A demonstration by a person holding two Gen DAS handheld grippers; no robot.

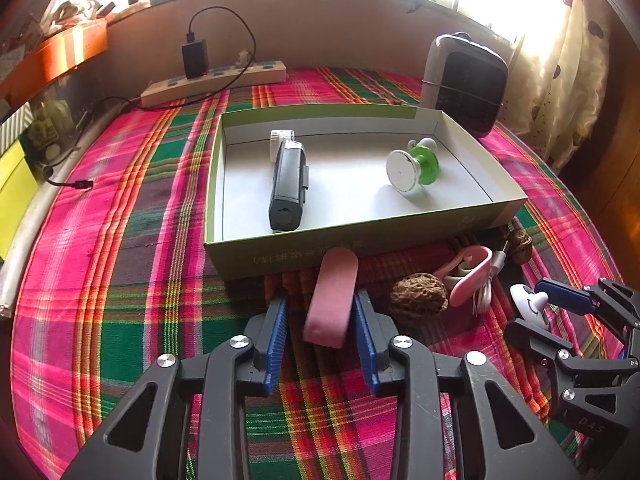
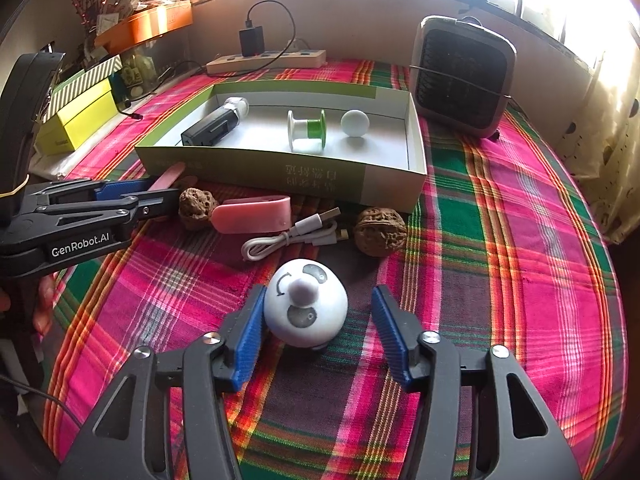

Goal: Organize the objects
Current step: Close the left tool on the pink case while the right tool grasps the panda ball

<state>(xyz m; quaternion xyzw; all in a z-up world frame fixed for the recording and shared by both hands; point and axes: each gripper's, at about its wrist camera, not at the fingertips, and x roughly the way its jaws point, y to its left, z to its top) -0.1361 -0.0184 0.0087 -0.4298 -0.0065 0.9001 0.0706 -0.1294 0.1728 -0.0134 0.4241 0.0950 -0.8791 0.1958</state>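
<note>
A shallow green box (image 1: 352, 236) (image 2: 416, 152) lies on the plaid cloth. It holds a black device (image 1: 287, 186) (image 2: 210, 128), a green-and-white spool (image 1: 412, 168) (image 2: 306, 130) and a white ball (image 2: 355, 123). My left gripper (image 1: 320, 320) (image 2: 160, 190) is open around a pink flat bar (image 1: 334, 296) (image 2: 166, 176) just before the box. My right gripper (image 2: 318, 332) (image 1: 532, 306) is open around a white round toy (image 2: 306, 306) (image 1: 530, 304); the left pad touches it.
Before the box lie two walnuts (image 2: 196, 206) (image 2: 378, 232), a pink clip (image 2: 252, 214) and a white USB cable (image 2: 292, 236). A grey fan heater (image 2: 464, 76) stands back right, a power strip (image 2: 268, 60) at the back, yellow boxes (image 2: 74, 120) at left.
</note>
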